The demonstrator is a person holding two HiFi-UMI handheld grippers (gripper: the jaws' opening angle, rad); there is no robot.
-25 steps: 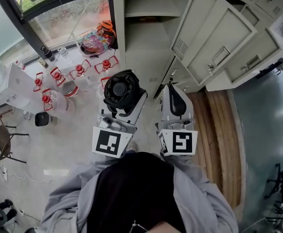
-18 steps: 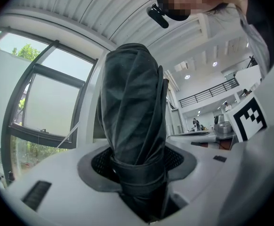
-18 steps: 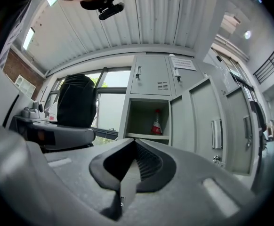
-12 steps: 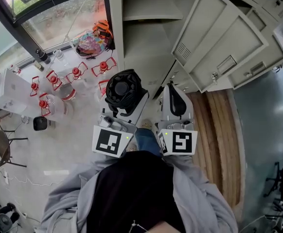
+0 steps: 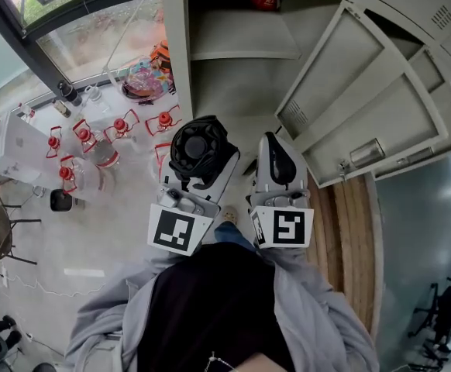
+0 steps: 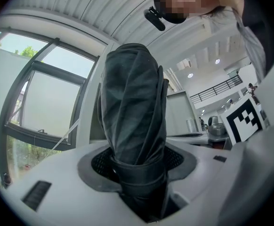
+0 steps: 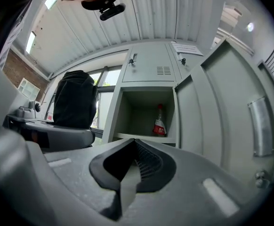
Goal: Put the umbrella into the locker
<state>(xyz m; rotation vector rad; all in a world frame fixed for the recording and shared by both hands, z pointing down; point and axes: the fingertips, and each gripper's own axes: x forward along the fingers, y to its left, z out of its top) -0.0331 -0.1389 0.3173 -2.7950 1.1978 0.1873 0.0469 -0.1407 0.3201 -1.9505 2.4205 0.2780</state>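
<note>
A folded black umbrella (image 6: pixel 134 126) stands upright between the jaws of my left gripper (image 6: pixel 139 173), which is shut on it near its strap. From the head view the umbrella (image 5: pixel 197 147) shows end-on above the left gripper (image 5: pixel 198 165). My right gripper (image 5: pixel 276 165) is beside it, shut and holding nothing (image 7: pixel 127 173). Straight ahead is the grey locker (image 5: pixel 233 37) with its door (image 5: pixel 357 76) swung open to the right. Its open compartment (image 7: pixel 146 114) has a shelf, and a bottle with a red label (image 7: pixel 159 121) stands at the back.
Several clear jugs with red caps (image 5: pixel 94 142) and a colourful bag (image 5: pixel 144 76) sit on the floor by the window at the left. A wooden strip of floor (image 5: pixel 349 231) runs along the right. Shut locker doors (image 7: pixel 151 65) sit above the open compartment.
Both grippers and the person have moved closer to the locker; its open compartment and door now fill more of the head view. The umbrella stays gripped the same way.
</note>
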